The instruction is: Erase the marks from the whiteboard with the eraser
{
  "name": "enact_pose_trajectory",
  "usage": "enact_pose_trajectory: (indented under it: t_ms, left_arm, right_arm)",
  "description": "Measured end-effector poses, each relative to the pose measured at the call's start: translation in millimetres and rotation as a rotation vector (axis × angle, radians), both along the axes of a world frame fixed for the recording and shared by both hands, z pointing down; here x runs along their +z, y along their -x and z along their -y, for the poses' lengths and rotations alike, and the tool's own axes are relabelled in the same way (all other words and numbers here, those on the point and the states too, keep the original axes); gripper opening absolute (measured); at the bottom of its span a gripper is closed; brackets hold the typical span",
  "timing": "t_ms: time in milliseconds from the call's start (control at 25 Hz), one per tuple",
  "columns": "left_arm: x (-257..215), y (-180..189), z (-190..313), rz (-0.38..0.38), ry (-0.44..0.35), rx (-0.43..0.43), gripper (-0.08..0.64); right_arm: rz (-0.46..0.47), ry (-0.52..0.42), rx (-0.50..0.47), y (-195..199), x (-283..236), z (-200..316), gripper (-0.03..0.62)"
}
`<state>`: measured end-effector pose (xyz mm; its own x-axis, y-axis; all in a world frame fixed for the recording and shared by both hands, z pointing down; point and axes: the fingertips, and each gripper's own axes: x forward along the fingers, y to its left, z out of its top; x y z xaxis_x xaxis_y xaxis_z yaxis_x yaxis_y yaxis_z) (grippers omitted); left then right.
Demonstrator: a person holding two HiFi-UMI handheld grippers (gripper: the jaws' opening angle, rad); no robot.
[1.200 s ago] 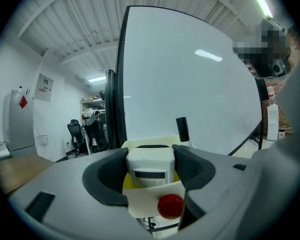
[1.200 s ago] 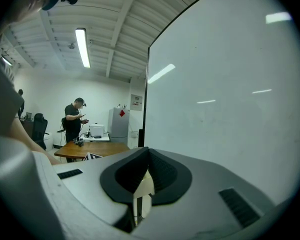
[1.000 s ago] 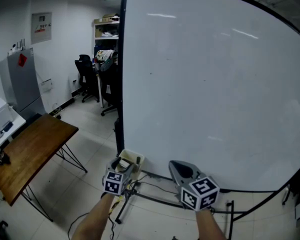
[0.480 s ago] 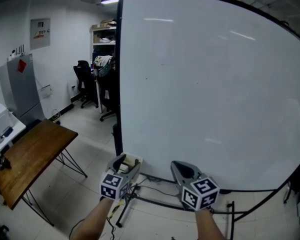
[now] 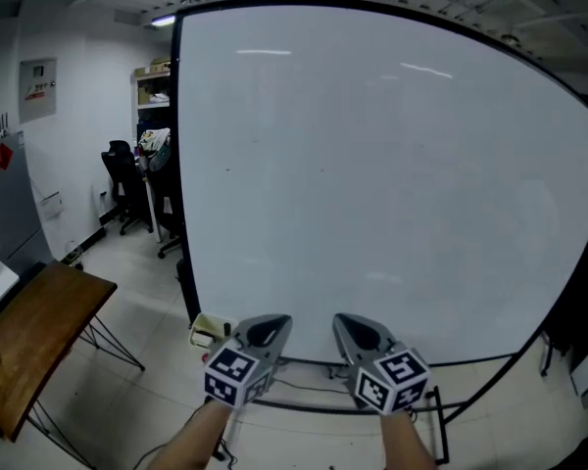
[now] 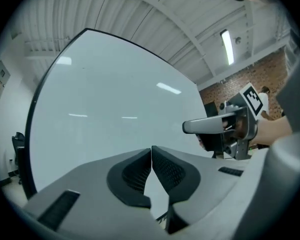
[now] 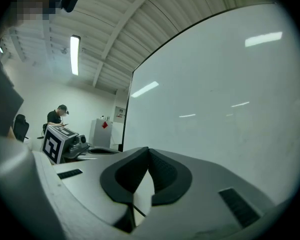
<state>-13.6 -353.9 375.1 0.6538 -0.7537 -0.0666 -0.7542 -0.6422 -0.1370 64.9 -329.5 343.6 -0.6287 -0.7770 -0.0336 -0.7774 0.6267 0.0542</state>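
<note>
The big whiteboard fills the head view; only a few faint specks show on it. A pale eraser sits by the board's lower left corner, left of my left gripper and apart from it. That gripper has just been closing and is now shut with nothing between its pads. My right gripper is beside it, at about the same height. It is also shut and empty. Both point level at the board's lower edge.
A wooden table stands at the left. Behind it are a grey cabinet, office chairs and a shelf. The board's stand legs run along the floor below my grippers. A person stands far off in the right gripper view.
My left gripper let go of the eraser, moved right and up away from it, and shut. The eraser stays at the board's lower left corner. The head view swung right.
</note>
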Motion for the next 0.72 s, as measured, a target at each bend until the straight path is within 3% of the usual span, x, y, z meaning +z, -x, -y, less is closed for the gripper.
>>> enact_pose_trajectory:
  t_ms: [360,720]
  left_arm:
    - [-20,-66,-18,-0.001,-0.012,0.129,0.003]
    - [-27,-80,-22,-0.003,-0.024,0.133,0.0]
  right_arm:
    - [0.01,-0.032,0.087,-53,-10,-13,-0.011]
    - [0.014,-0.043,0.096,-64,-13,-20,-0.011]
